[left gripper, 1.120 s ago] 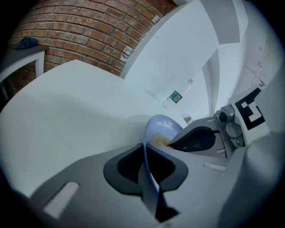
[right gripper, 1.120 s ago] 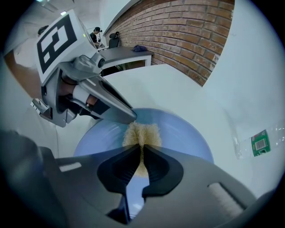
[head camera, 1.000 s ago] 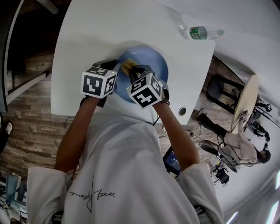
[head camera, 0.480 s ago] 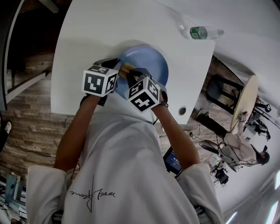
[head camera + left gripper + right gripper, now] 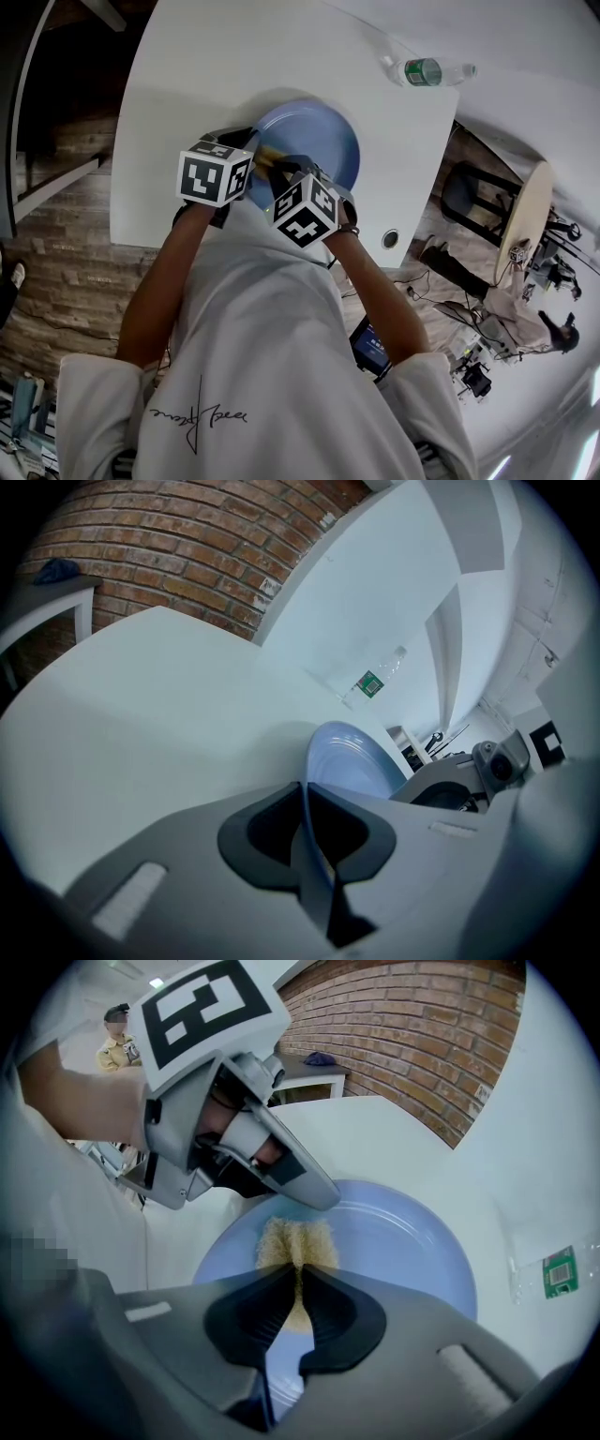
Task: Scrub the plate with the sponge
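**Scrub in progress, end point not readable from the surface**

- White table (image 5: 234, 66): the blue plate (image 5: 394, 1241) sits on it, toward the person's edge.
- Left gripper (image 5: 303, 791): jaws pinched on the plate's near-left rim, pinning it. The rim runs edge-on between the pads.
- Right gripper (image 5: 298, 1277): jaws clamped on the tan sponge (image 5: 295, 1237) and pointing steeply down. The sponge is pressed on the plate's near-left area, just beside the left gripper's jaw tips.
- Status, my read: hold and contact are both done, and the scrub stroke is under way. The plate shows no dirt, suds or water, so I can't say how much is covered. The far and right parts of the plate look clean and are probably still to do. Release comes after that.

Writing:
- Shirt (image 5: 253, 375): cursive script print, upside down in the head view, not legible.
- Bottle (image 5: 427, 70), lying on the table's far corner: green label, too small to read.
- Marker cubes: black-and-white square patterns only, no text.
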`<state>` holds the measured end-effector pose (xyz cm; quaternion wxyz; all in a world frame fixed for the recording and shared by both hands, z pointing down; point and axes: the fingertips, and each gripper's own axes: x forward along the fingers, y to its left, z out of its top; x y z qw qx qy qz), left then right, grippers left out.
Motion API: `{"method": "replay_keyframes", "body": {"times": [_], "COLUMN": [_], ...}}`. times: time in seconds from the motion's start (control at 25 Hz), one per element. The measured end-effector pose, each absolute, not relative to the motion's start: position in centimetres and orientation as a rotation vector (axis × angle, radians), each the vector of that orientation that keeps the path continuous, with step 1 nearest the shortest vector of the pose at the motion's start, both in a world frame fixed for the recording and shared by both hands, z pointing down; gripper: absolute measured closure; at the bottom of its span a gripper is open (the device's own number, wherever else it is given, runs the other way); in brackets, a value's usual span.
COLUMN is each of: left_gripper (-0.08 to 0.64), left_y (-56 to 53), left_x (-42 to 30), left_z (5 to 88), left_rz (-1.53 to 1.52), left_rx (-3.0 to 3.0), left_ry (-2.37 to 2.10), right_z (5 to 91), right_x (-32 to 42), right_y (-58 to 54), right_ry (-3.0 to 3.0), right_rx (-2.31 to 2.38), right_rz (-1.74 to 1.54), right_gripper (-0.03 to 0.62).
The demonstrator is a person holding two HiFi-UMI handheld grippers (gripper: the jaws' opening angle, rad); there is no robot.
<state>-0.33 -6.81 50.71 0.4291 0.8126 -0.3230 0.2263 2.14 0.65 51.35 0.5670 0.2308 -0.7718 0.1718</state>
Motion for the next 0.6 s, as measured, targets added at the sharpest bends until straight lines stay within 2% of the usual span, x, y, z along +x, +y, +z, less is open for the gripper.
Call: {"method": "replay_keyframes", "body": {"times": [0.6], "left_gripper": [0.529], "left_y": [-7.0], "left_x": [0.0], "left_z": [50.6], "left_rz": [0.573], "left_rx": [2.033], "left_ry": [-0.820], "right_z": [51.2], "right_x": [2.2], "right_y": [2.5], "right_ry": [-1.861], "right_rx": [0.479], "right_rz": [0.420], "right_gripper": [0.560]}}
